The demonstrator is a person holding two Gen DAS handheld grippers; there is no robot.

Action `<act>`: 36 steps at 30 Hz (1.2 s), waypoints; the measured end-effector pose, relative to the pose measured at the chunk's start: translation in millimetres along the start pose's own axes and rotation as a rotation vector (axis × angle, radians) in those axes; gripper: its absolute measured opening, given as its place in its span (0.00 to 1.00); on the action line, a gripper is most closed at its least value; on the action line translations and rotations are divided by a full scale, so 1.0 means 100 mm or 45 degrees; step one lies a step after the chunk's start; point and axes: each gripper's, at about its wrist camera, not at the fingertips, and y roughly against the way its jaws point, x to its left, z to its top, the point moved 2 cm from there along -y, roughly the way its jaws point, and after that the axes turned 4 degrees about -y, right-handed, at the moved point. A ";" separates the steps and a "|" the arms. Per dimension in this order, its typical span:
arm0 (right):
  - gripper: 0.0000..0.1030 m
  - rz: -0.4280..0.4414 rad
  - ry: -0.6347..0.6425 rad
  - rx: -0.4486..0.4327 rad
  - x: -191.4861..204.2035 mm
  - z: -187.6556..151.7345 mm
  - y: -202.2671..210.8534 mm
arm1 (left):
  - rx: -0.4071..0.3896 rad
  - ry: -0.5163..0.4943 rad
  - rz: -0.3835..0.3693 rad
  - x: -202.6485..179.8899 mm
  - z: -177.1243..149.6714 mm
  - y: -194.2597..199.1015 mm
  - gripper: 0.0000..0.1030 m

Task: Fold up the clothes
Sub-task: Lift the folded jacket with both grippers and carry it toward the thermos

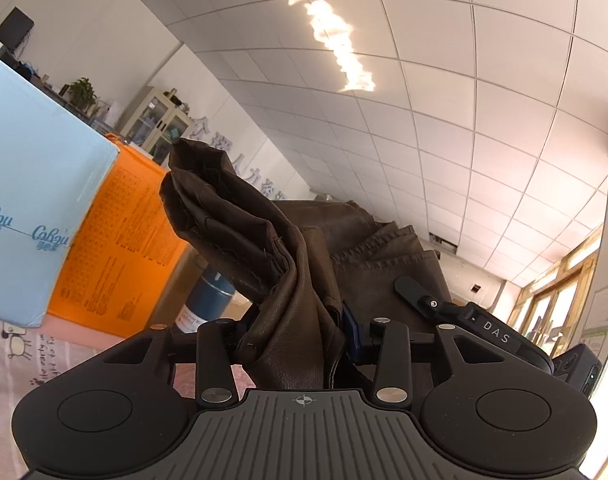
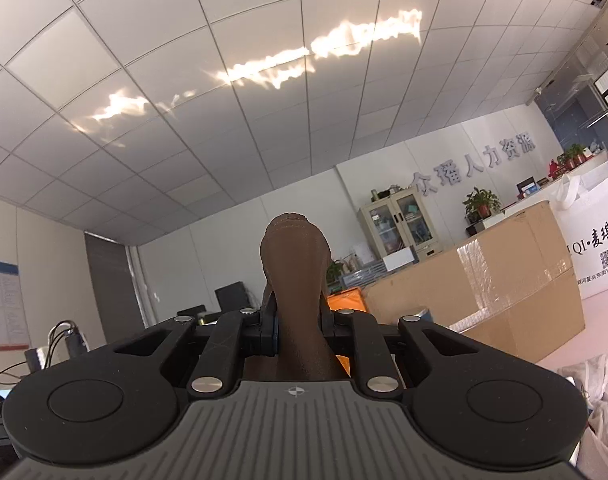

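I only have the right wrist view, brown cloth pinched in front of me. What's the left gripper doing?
Observer: The left gripper is shut on a thick bunch of the same brown garment.
Operator: Can it see my gripper?
Observer: Yes, the right gripper shows at its right, fingers against the cloth.
Operator: Anything near its left side?
Observer: A light blue box and an orange box stand there.

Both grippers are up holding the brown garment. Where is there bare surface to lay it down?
Little surface shows. The patterned cloth, below the light blue box and orange box, lies bare. The pink surface beside the cardboard box looks free; crumpled fabric crowds its near edge.
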 end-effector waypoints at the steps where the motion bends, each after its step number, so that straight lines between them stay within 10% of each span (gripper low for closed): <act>1: 0.14 -0.028 -0.025 -0.021 -0.09 -0.01 -0.07 | 0.007 0.007 0.002 0.03 -0.04 -0.08 0.38; 8: 0.14 -0.213 0.010 -0.083 -0.73 -0.31 -0.32 | 0.143 0.085 -0.005 0.24 -0.47 -0.76 0.38; 14: 0.14 -0.393 -0.069 0.050 -1.41 -0.63 -0.62 | 0.291 0.046 0.188 0.41 -0.88 -1.15 0.40; 19: 0.24 -0.596 -0.101 0.178 -1.75 -0.84 -0.81 | 0.297 -0.031 0.349 0.50 -1.09 -1.06 0.83; 26: 0.52 -0.897 -0.073 0.354 -2.01 -1.12 -0.90 | 0.359 -0.131 0.505 0.67 -1.16 -1.16 1.00; 36: 0.75 -0.823 -0.036 0.275 -2.03 -1.20 -0.82 | 0.429 -0.212 0.546 0.56 -1.11 -1.03 1.00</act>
